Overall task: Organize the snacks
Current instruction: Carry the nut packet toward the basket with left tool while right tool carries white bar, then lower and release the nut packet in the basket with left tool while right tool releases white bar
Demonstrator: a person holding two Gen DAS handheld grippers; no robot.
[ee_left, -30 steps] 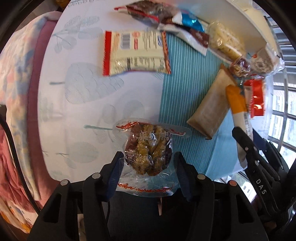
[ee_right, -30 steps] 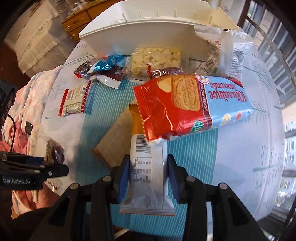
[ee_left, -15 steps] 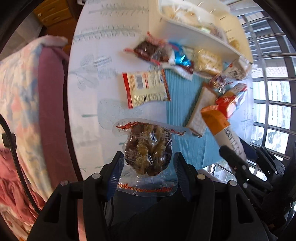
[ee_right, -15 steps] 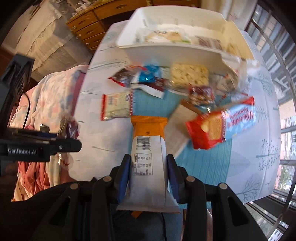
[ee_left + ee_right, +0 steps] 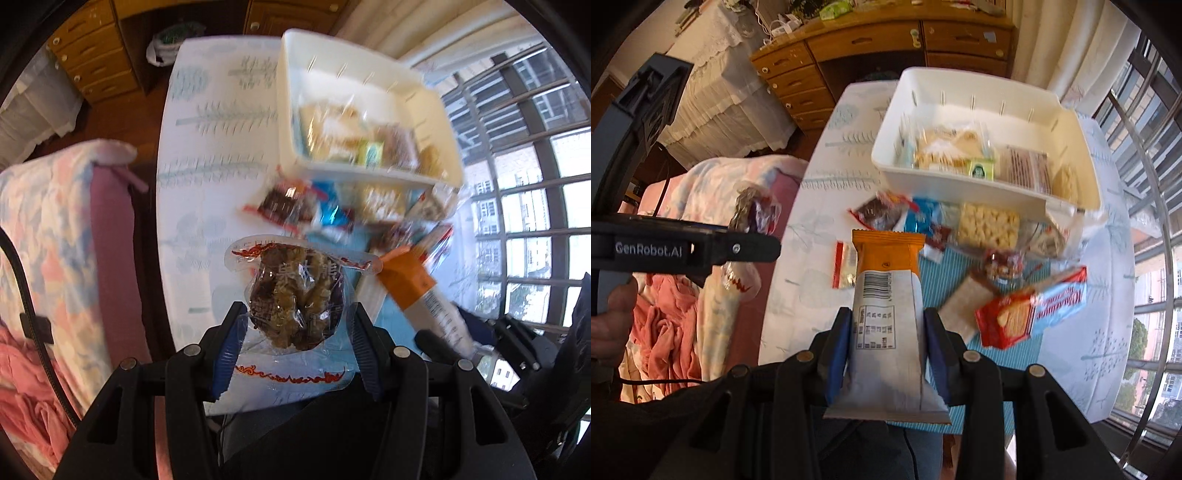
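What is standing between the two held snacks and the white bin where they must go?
Nothing visible. The clear nut snack pack and the orange-white bar are both held above the table; loose snacks lie below the path, and the white bin is open on top.

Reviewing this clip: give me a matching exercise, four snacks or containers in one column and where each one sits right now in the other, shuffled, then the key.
Things:
1. clear packet of brown nut clusters
2. orange-and-white wrapped bar
3. red-and-blue biscuit pack
4. white plastic bin

Places:
A. lying on the teal striped mat
B. between the right gripper fingers
C. at the table's far end, snacks inside
D. between the left gripper fingers

Pairs: 1-D, 2-B, 3-A, 4-C
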